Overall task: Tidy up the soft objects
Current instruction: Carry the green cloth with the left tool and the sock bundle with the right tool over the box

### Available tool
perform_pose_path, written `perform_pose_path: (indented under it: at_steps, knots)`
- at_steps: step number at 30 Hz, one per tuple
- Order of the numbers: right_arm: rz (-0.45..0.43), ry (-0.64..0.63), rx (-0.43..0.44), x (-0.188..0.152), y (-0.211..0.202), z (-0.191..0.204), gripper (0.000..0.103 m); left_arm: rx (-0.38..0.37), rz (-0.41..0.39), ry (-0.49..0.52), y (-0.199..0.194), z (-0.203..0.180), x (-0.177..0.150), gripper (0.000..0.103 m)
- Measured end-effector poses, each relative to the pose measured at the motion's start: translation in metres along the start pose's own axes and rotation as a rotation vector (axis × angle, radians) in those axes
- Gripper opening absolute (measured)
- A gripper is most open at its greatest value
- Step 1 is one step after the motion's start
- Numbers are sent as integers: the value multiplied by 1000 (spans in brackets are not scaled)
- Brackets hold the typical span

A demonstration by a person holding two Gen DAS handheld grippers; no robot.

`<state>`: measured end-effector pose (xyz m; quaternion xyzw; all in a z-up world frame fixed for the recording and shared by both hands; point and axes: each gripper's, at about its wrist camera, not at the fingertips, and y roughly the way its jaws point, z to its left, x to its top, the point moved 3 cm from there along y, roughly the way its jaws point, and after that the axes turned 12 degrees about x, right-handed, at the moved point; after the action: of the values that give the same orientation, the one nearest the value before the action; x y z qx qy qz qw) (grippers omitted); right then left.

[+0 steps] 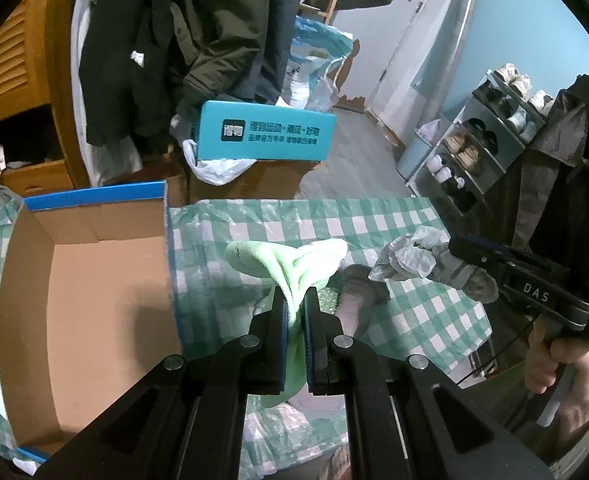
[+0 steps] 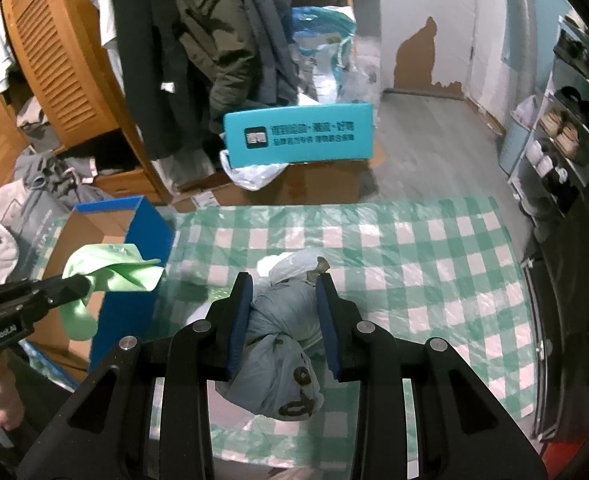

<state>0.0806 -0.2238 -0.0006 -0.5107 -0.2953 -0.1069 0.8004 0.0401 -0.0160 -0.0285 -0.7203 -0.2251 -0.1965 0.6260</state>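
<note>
Green cloth [image 1: 294, 272], limp and light, pinched mid-fold in shut left gripper [image 1: 294, 308] beside open cardboard box [image 1: 94, 280]; grey knotted bag [image 2: 282, 320], soft, probably slippery, clamped at its bulge by right gripper [image 2: 282, 296] above checked tablecloth [image 2: 434, 260].

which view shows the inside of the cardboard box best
The left wrist view: the cardboard box lies open with its floor and walls visible. The right wrist view shows only its blue side and a sliver of interior behind the green cloth.
</note>
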Motion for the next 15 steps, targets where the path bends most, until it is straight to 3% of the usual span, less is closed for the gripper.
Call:
perform_pose_path:
  at_steps: [15]
  knots:
    - [0,-92,71,22,13,63,31,53,-37,-60,-23,48,-5,7]
